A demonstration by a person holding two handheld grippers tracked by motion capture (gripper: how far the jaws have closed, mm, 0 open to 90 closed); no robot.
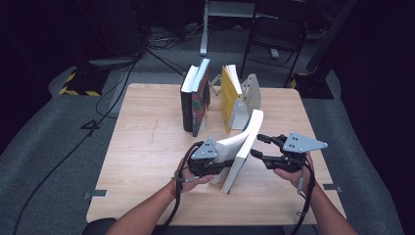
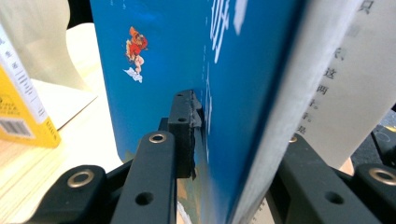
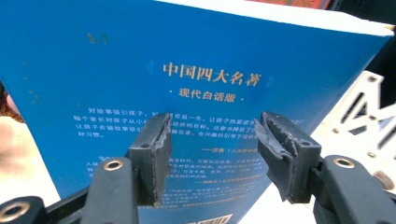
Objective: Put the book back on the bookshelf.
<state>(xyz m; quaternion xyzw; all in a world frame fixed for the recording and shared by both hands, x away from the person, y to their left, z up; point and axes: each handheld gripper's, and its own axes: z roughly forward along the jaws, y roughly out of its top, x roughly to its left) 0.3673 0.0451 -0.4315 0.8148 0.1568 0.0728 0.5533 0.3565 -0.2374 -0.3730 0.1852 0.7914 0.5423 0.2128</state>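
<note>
Two grippers tend the thick blue-covered paperback book (image 1: 241, 152): left gripper (image 1: 208, 159) clamps it, right gripper (image 1: 266, 147), jaws apart, should steady the cover while guiding it toward twelve o'clock.

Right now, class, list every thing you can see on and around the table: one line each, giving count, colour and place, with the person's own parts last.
Blue book: one, blue cover with pale pages, standing near the front middle of the table, clamped by the left hand-held gripper.
Upright books: two, dark covers, standing together at the back middle.
Yellow book: one, yellow, at the back, leaning on the bookend.
Bookend: one, pale grey, back of the table, right of the yellow book.
Table: one, light wood, centre.
Cables: several, black, on the grey floor at left.
Left hand-held gripper: one, black, shut on the blue book.
Right hand-held gripper: one, black, jaws apart beside the blue book's cover.
Forearms: two, entering from the bottom.
</note>
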